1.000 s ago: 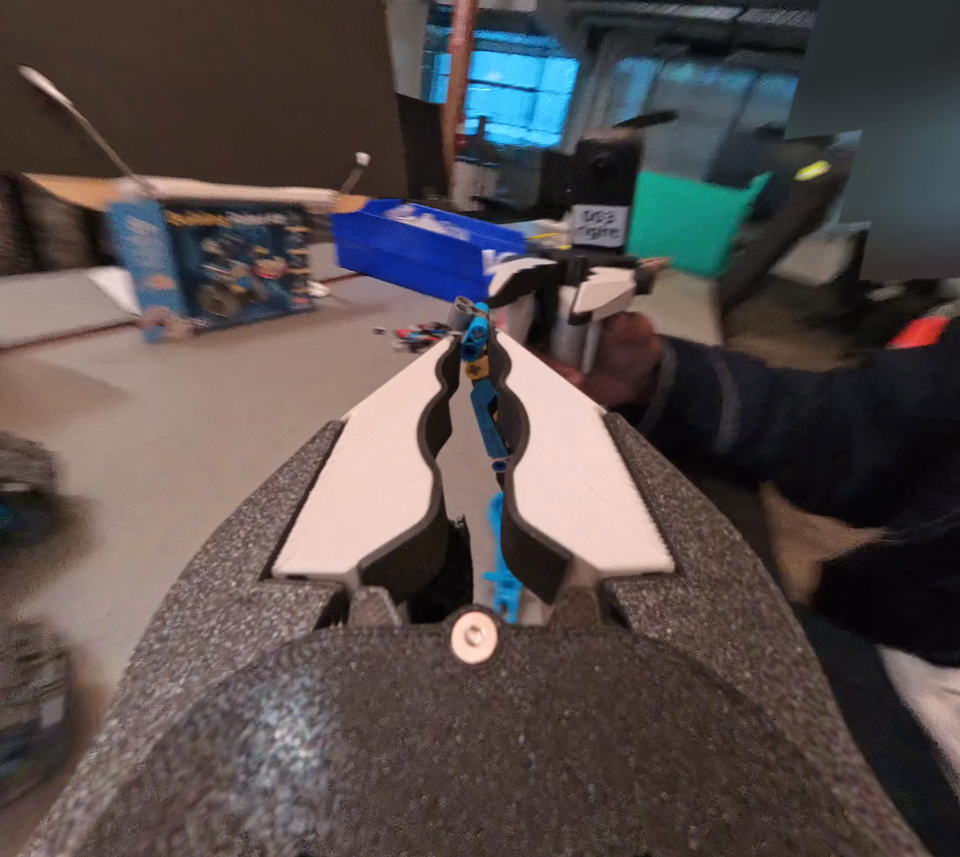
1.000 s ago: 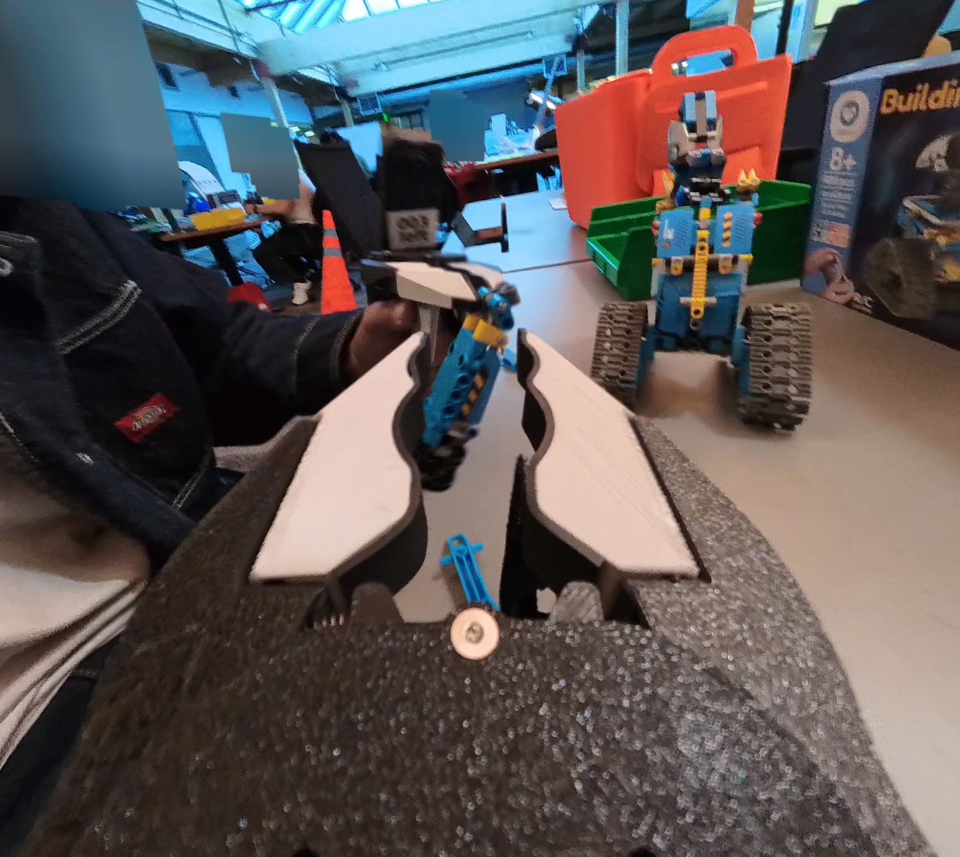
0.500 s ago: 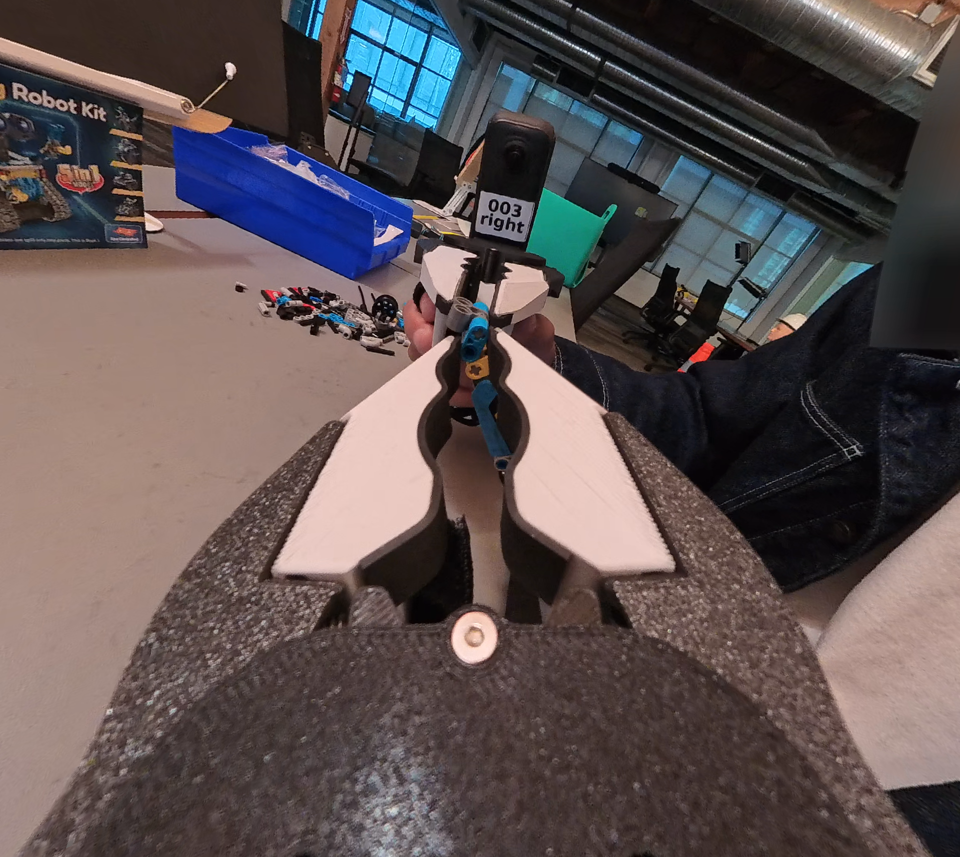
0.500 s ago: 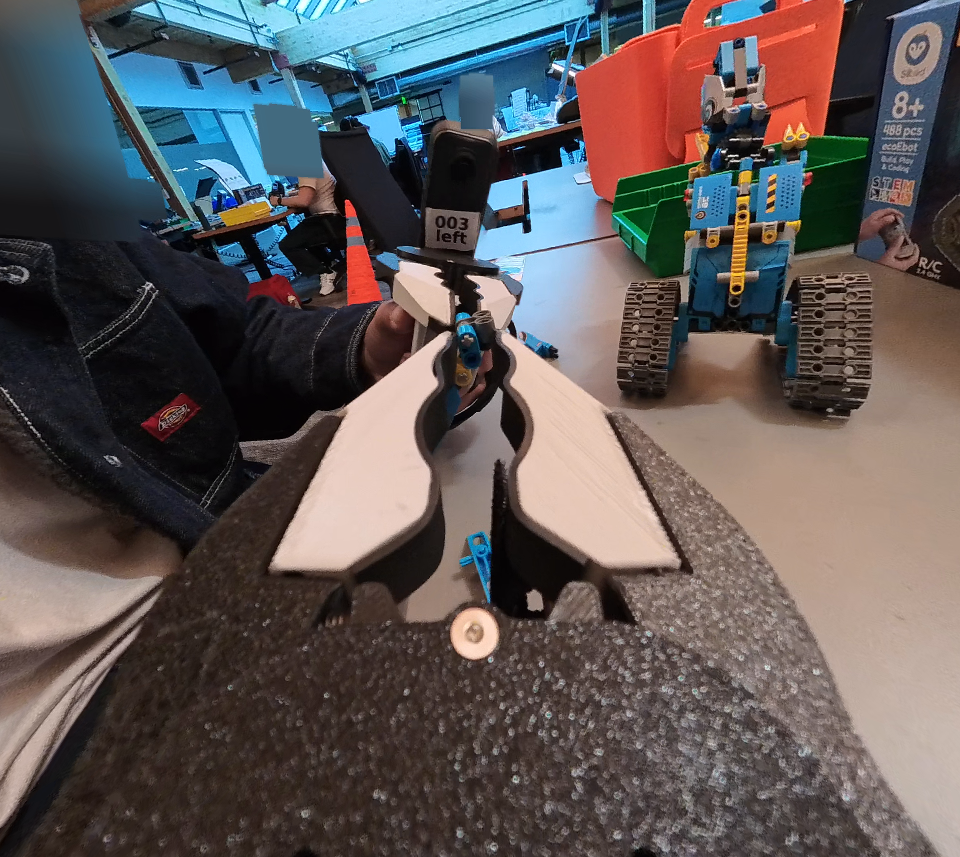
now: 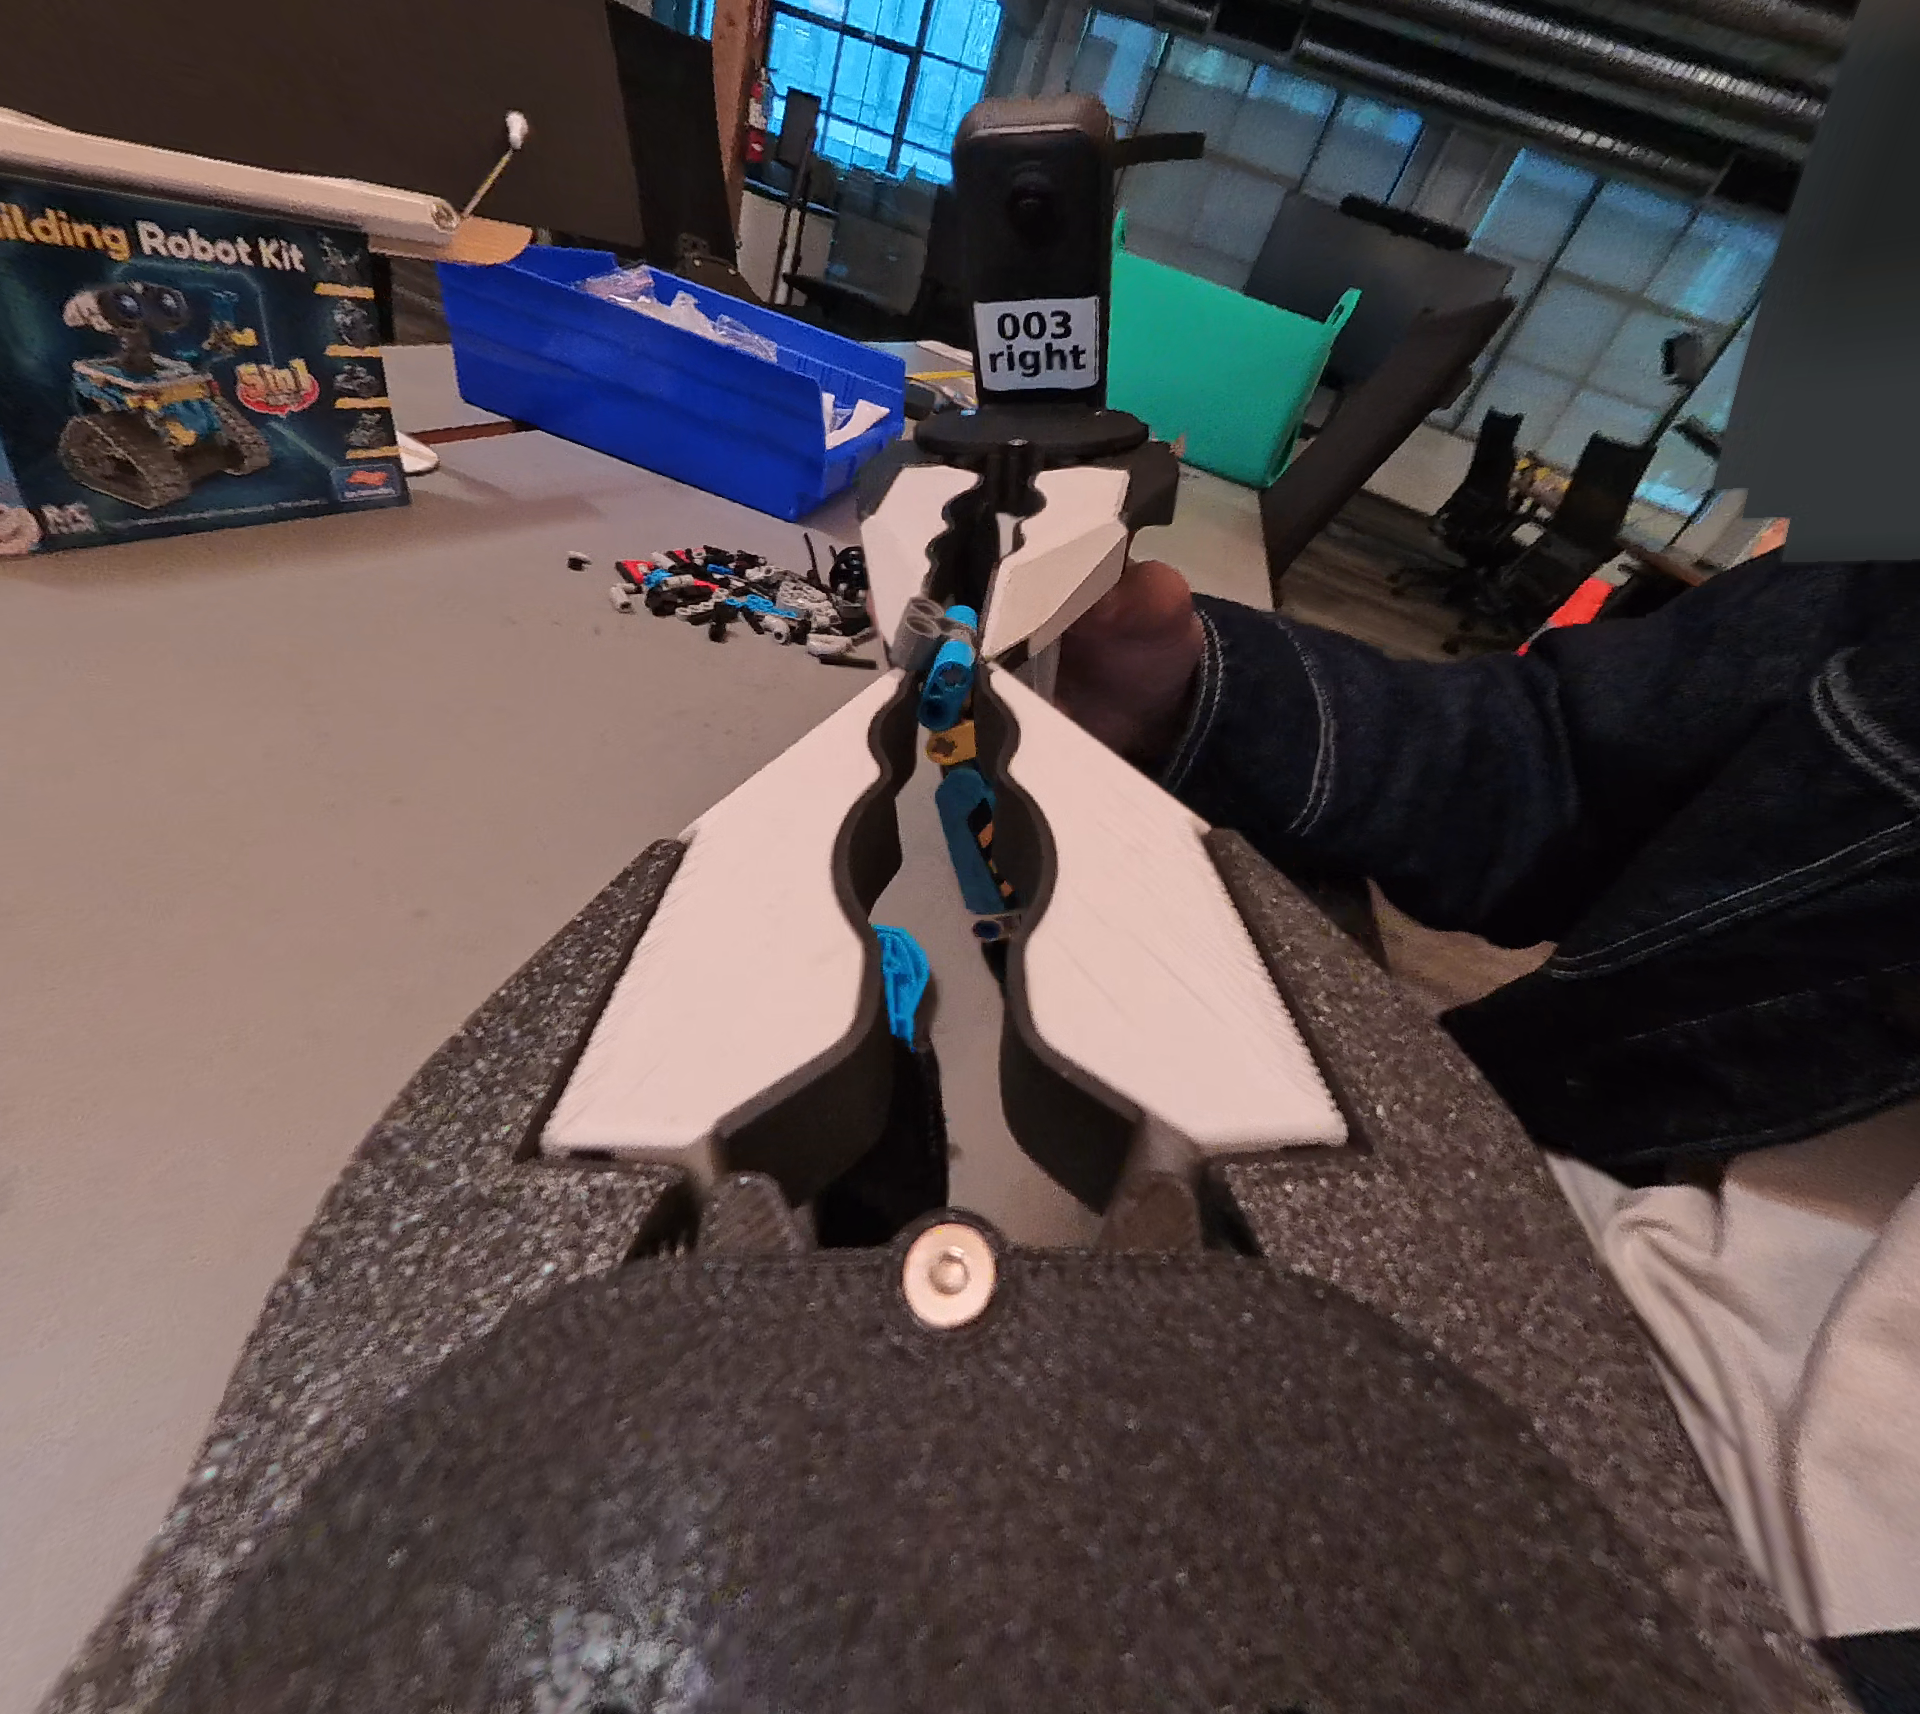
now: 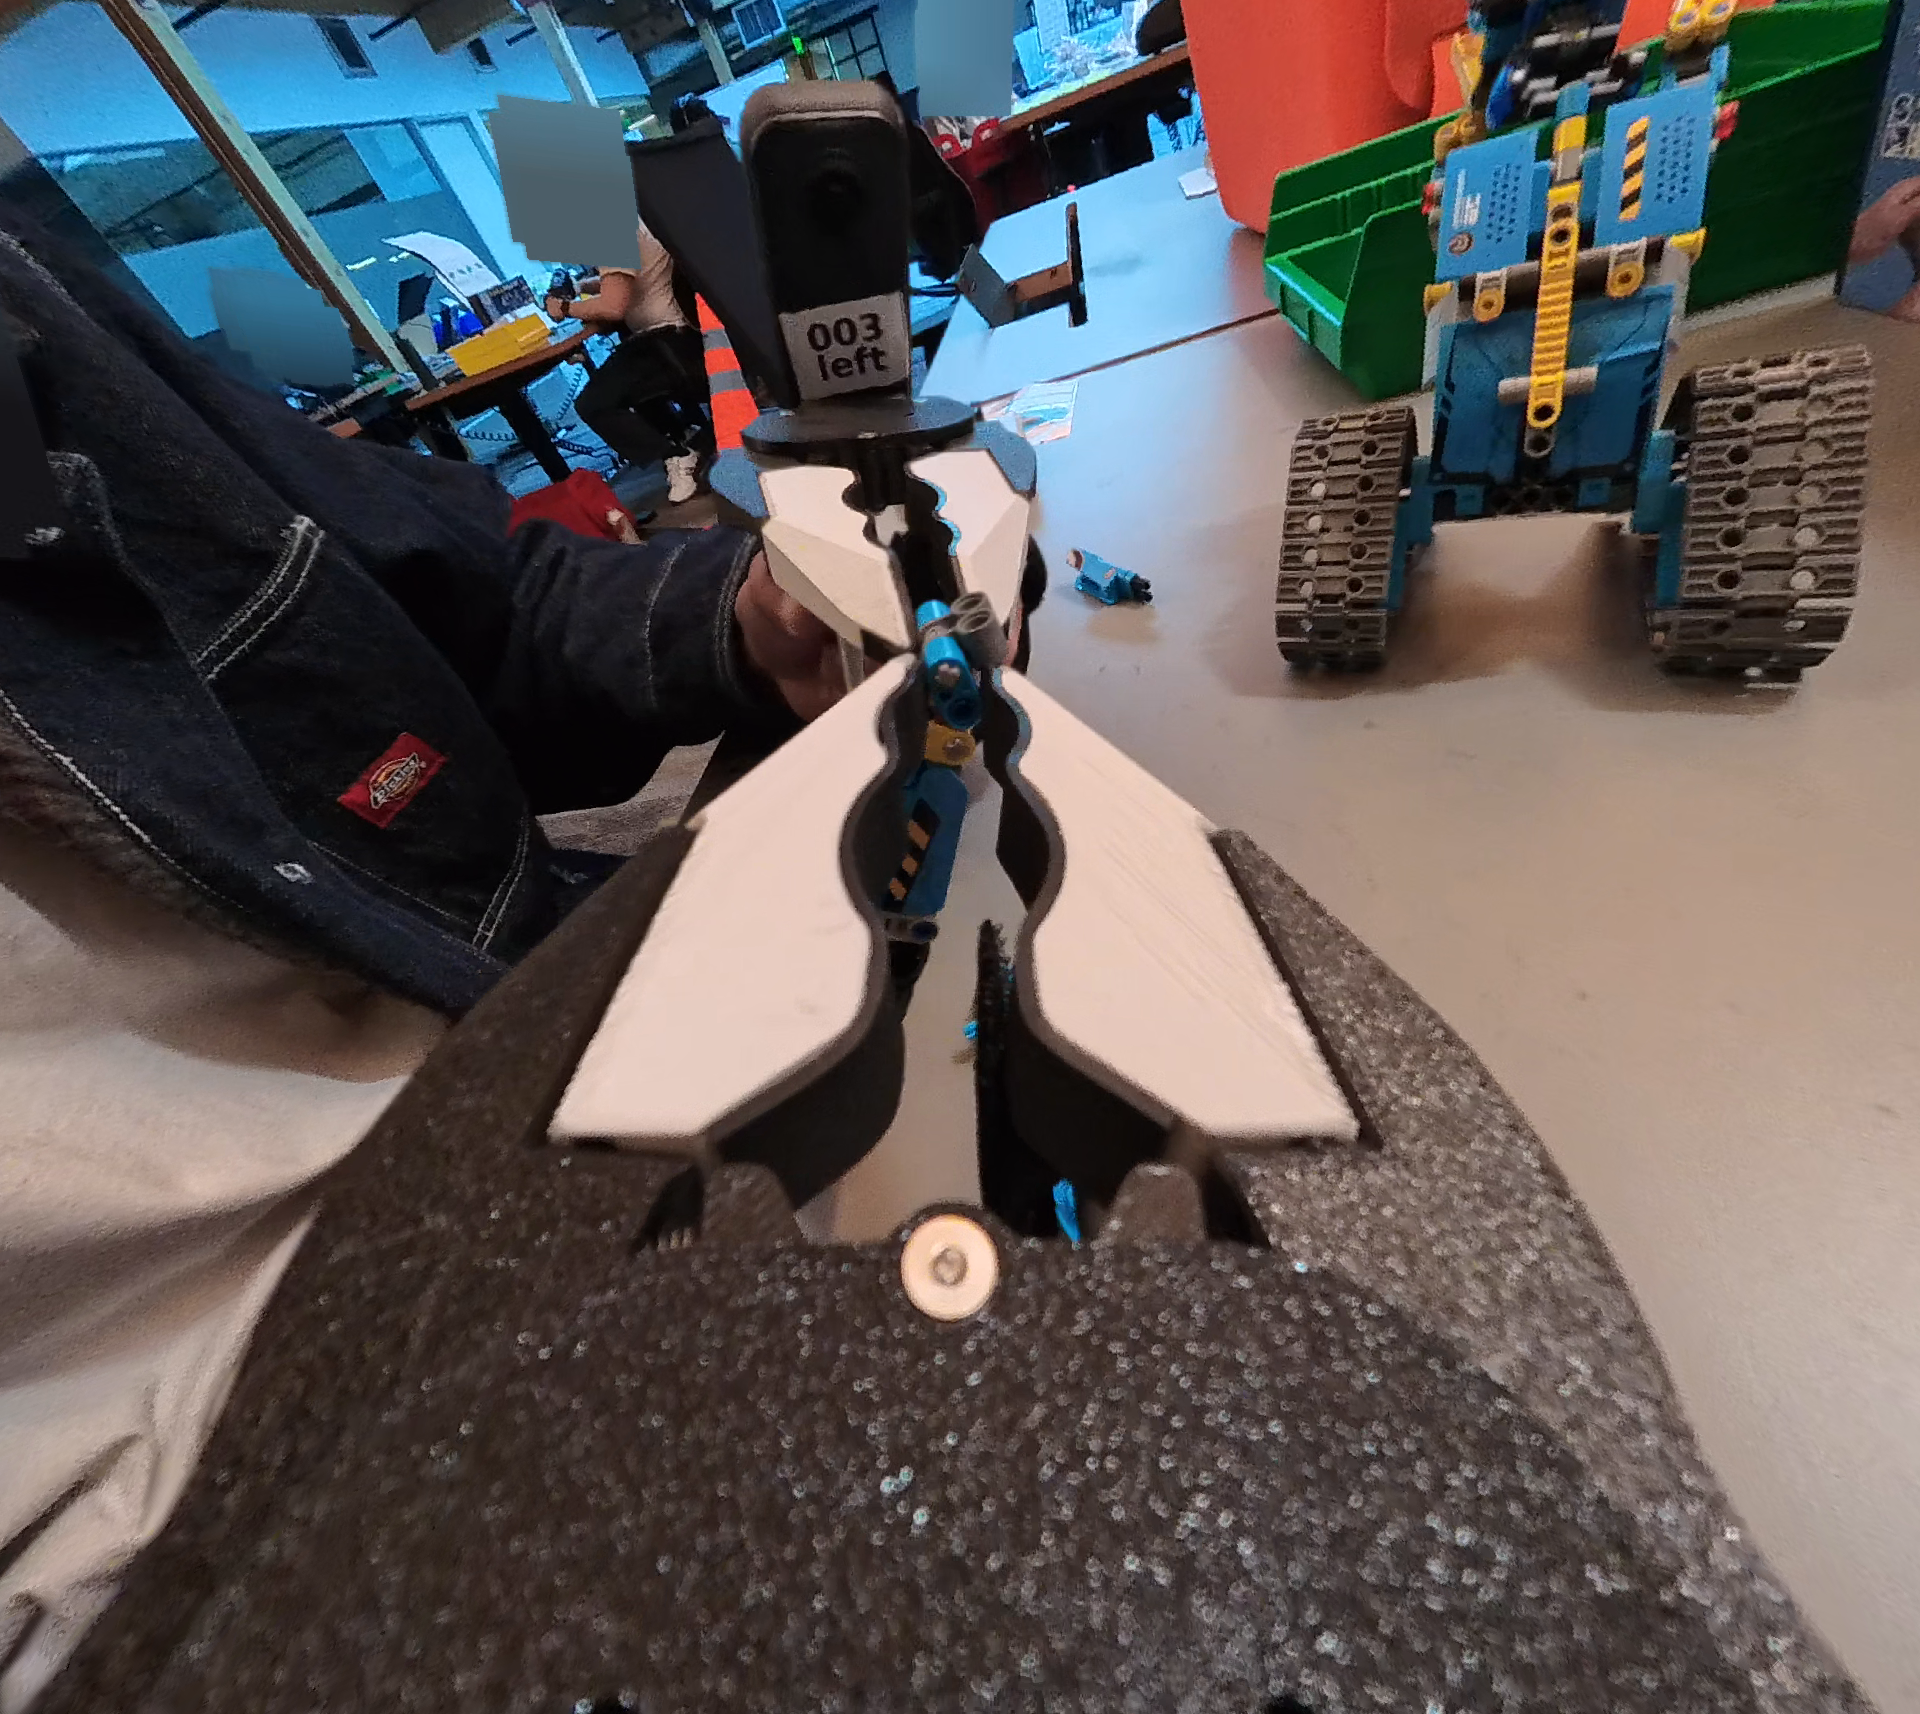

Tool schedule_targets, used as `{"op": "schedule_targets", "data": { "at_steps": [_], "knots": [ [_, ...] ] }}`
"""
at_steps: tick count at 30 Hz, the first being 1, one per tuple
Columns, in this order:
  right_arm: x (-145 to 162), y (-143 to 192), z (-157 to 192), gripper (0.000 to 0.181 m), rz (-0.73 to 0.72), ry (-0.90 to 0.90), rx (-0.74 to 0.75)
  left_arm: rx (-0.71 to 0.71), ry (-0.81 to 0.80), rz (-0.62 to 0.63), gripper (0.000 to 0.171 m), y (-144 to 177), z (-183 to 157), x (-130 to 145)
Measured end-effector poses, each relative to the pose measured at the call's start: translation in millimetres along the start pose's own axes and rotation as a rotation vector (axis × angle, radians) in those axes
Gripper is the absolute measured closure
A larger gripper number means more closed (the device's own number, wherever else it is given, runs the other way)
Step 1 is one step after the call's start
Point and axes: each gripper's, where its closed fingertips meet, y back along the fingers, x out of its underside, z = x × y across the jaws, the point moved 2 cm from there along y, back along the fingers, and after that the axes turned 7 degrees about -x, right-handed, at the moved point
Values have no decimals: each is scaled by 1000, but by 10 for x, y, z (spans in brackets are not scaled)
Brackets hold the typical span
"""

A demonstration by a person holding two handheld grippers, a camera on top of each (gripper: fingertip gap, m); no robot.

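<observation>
Both tongs meet tip to tip above the grey counter (image 5: 312, 833). The left tongs (image 5: 948, 677) and right tongs (image 6: 951, 677) each pinch the small blue, yellow and grey brick assembly (image 5: 951, 688), held between them near loose bricks (image 5: 738, 594).

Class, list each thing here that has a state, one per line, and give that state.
Left tool: shut on blue brick piece.
Right tool: closed about the same piece.
Blue bin: open-topped, holding clear bags.
Tracked robot model: upright on its tracks.
Loose bricks: scattered on table.
</observation>
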Motion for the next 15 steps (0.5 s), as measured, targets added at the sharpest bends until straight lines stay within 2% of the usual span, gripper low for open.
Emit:
{"op": "schedule_targets", "data": {
  "at_steps": [2,5,6,8,9,11,13,15],
  "knots": [
    [-14,4,33,175,-5,21,-14,-2,-46,-6,164,14,-28,-25],
    [-7,16,55,176,-16,10,-42,19,-4,-13,166,21,-46,-35],
    [-53,85,35,176,-43,11,-23,1,16,-58,166,84,7,-98],
    [-402,720,-35,178,-322,-34,4,-73,204,-257,166,531,443,-376],
    [-431,934,-51,178,-345,-10,50,-108,262,-296,167,722,637,-400],
    [-323,957,-78,177,-300,-26,65,-108,229,-276,166,744,609,-373],
    [-289,835,-85,177,-273,-41,43,-65,187,-211,166,578,495,-329],
    [-213,823,-161,176,-228,-52,82,-33,178,-127,165,454,447,-230]
  ]
}}
